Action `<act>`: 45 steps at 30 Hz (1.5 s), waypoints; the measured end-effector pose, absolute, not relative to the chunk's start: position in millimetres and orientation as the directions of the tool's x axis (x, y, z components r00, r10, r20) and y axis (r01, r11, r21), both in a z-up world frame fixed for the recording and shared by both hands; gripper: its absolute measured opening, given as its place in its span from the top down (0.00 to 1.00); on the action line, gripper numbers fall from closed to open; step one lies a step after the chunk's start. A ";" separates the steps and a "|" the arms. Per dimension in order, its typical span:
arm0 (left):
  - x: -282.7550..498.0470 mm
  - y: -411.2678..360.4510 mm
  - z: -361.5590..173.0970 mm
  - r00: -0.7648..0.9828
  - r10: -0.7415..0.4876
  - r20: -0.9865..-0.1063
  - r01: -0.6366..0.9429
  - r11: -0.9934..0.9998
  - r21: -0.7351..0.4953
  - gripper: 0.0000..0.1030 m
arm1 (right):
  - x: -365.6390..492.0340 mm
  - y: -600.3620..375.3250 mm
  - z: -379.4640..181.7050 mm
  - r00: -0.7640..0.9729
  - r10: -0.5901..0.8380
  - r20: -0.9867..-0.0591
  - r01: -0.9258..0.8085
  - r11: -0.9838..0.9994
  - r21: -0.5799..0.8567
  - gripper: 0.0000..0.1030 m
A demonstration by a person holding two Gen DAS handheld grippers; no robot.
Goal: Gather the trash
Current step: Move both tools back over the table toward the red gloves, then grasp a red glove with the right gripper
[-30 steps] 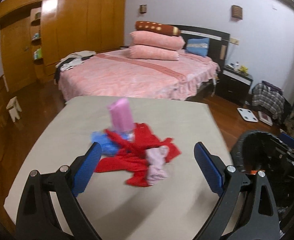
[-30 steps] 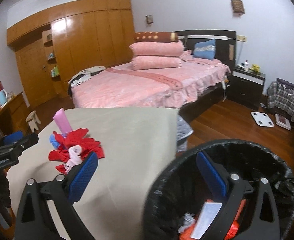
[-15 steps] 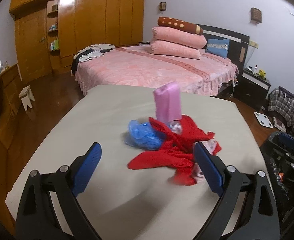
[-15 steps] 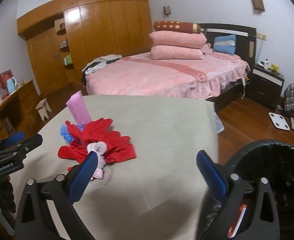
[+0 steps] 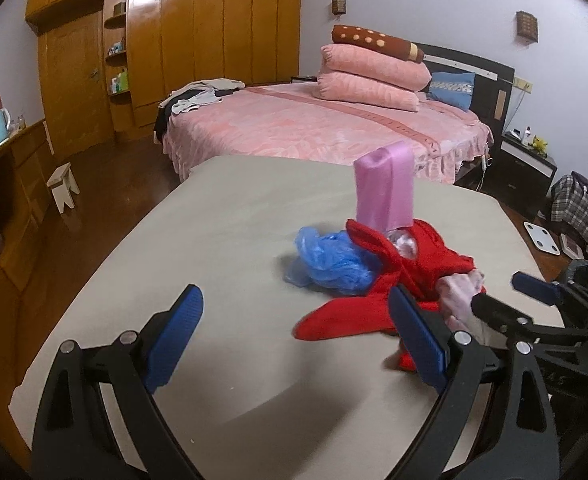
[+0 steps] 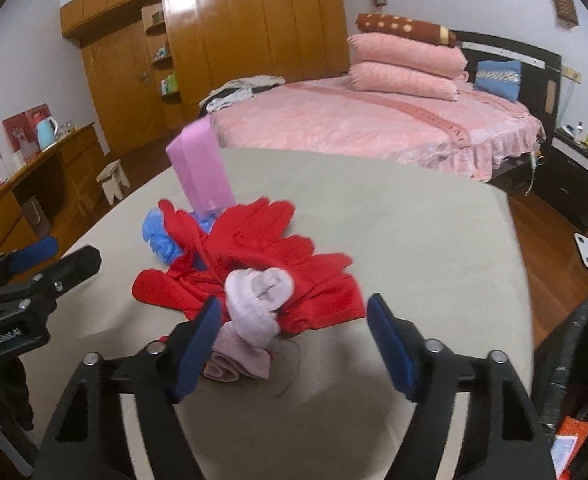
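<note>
1. Jaws: both spread wide, nothing held — right gripper [image 6: 292, 344] low over the pile, left gripper [image 5: 294, 340] hanging off to the side.
2. Trash sits mid-table [image 6: 414, 232]: pink sock roll [image 6: 256, 300] nearest, on red gloves [image 6: 254, 252], blue bag [image 5: 328, 258] and pink bottle [image 5: 384, 190] behind.
3. Bin [image 6: 574, 380] waits at the table's right edge — probably a short carry, so the right side likely grabs the sock.
</note>
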State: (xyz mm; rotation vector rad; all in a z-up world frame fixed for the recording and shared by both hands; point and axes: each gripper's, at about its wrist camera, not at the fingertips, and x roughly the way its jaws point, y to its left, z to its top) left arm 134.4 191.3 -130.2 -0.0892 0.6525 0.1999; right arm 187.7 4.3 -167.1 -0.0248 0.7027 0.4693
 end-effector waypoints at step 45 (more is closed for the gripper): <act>135.9 177.9 -139.1 0.765 0.121 -0.633 -0.183 0.982 -0.034 0.12 | 172.8 -27.5 -148.7 0.640 0.446 -0.625 -0.457 0.876 0.158 0.39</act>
